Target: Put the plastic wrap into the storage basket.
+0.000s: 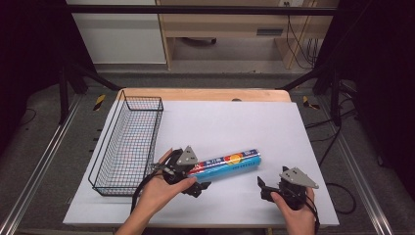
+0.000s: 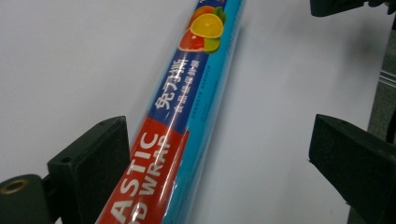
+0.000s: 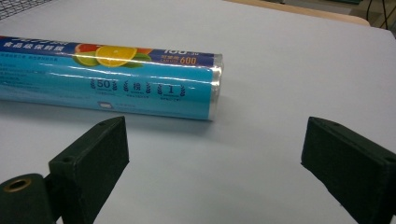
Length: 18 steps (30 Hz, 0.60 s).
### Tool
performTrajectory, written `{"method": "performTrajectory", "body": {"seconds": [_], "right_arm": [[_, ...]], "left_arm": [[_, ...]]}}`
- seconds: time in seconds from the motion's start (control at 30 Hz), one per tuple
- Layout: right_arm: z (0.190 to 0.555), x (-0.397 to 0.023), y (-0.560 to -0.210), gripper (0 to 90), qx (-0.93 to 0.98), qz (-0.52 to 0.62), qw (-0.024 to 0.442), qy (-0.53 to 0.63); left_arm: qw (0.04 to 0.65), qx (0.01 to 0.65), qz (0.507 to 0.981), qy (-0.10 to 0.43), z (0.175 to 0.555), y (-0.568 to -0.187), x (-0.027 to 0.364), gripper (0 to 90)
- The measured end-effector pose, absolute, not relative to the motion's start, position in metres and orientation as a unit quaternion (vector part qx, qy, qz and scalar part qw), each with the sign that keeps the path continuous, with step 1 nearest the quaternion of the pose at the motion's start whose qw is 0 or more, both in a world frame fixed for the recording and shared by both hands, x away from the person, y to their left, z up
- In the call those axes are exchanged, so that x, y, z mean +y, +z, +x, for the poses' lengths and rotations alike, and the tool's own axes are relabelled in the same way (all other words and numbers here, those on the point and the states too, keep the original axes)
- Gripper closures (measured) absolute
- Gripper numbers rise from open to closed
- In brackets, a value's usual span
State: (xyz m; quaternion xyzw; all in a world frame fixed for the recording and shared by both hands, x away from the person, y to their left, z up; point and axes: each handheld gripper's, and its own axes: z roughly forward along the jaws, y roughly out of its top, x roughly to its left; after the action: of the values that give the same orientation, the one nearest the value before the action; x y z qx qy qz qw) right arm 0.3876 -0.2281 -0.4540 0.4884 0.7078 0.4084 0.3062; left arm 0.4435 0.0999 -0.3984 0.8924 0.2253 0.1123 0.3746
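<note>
A blue roll of plastic wrap [image 1: 230, 163] with a red end and citrus pictures lies on the white tabletop [image 1: 235, 122], running left to right. My left gripper [image 1: 198, 176] stands open astride the roll's left, red end. In the left gripper view the roll [image 2: 187, 116] passes close beside the left jaw, with a wide gap to the right jaw; the gripper [image 2: 219, 135] holds nothing. My right gripper [image 1: 263, 188] is open near the front of the table, a little short of the roll's right end. In the right gripper view the roll [image 3: 116, 79] lies beyond the open gripper [image 3: 215, 135].
A black wire basket [image 1: 142, 98] stands along the left side of the tabletop, just left of my left hand. A wooden table edge [image 1: 205, 94] shows behind the white top. The other gripper [image 2: 336, 5] shows at the top right of the left gripper view.
</note>
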Motion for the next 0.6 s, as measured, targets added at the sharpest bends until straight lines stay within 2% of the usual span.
{"method": "performTrajectory", "body": {"seconds": [0.37,0.6], "right_arm": [[0.384,-0.228,-0.452,8.1,0.707,0.484,0.311,0.411],[0.387,-0.228,-0.454,8.4,0.709,0.485,0.308,0.409]], "left_arm": [[0.307,0.194,0.929,0.073,0.465,-0.398,0.085,5.6],[0.315,0.192,0.928,0.057,0.477,-0.406,0.080,6.3]]}}
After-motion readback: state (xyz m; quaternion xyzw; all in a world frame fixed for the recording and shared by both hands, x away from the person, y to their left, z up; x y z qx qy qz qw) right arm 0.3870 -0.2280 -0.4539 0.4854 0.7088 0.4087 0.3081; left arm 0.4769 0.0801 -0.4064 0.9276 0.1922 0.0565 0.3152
